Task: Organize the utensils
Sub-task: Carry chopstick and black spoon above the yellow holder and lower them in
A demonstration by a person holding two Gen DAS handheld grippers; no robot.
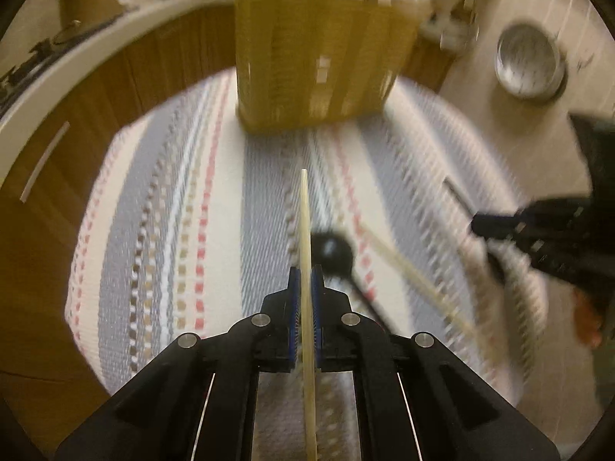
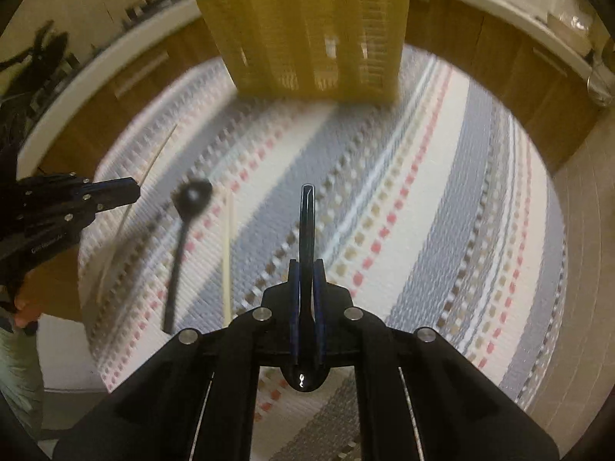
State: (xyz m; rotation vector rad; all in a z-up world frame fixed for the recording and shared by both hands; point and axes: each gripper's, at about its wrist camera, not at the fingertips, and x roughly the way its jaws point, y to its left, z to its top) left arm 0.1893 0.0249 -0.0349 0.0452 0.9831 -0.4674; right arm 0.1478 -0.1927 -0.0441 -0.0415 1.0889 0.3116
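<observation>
warm dim indoor light, heavy motion blur on my striped mat (image 1: 184, 199) and yellow basket (image 1: 319, 61), fisheye edges bent, black vignette

Two chopsticks (image 1: 305, 230) (image 1: 415, 274), two black spoons (image 2: 184, 238) (image 2: 307, 230), one basket (image 1: 319, 69).

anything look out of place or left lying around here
Yes: a black ladle and a pale chopstick lie loose on the striped cloth, outside the yellow basket. Each hand-held gripper, left and right, holds one utensil.
</observation>
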